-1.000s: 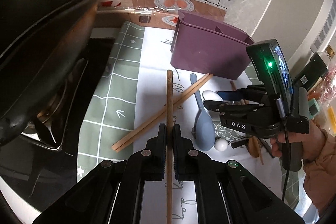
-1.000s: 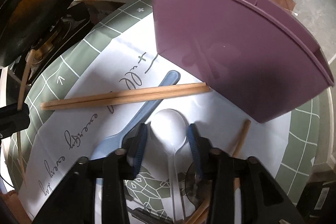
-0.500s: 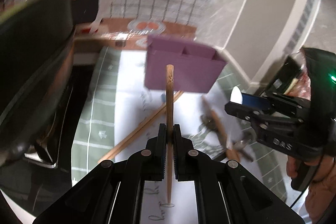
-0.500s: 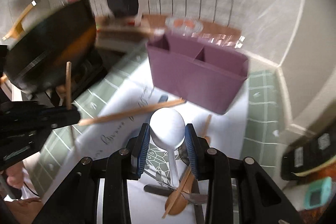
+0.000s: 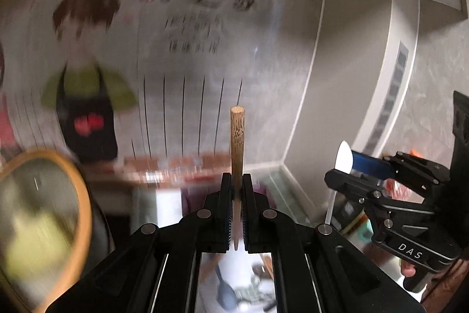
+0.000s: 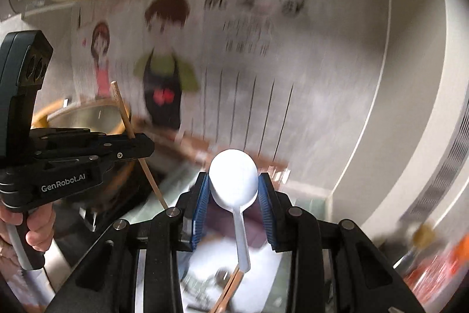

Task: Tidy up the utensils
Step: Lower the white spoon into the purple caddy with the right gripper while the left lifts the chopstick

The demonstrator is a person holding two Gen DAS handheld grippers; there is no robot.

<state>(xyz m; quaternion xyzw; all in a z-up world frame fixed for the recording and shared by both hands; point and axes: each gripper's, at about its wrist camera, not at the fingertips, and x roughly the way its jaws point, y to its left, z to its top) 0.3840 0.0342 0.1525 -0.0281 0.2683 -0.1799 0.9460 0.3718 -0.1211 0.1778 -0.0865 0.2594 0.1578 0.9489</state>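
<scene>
Both grippers lifted chopstick (image 5: 237,143) and spoon (image 6: 233,179) high

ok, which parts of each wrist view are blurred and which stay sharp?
Left wrist view: wall poster smeared by motion, wooden chopstick and left gripper crisp. Right wrist view: same smeared background, white plastic spoon in right gripper sharp.

Right hand-held gripper (image 6: 233,195) clamping white spoon (image 6: 234,179), left hand-held gripper (image 6: 140,150) pinching chopstick (image 6: 129,131)

White-and-green mat (image 6: 307,197) carries blurred blue spoon (image 5: 225,294), purple holder (image 6: 255,228).
</scene>
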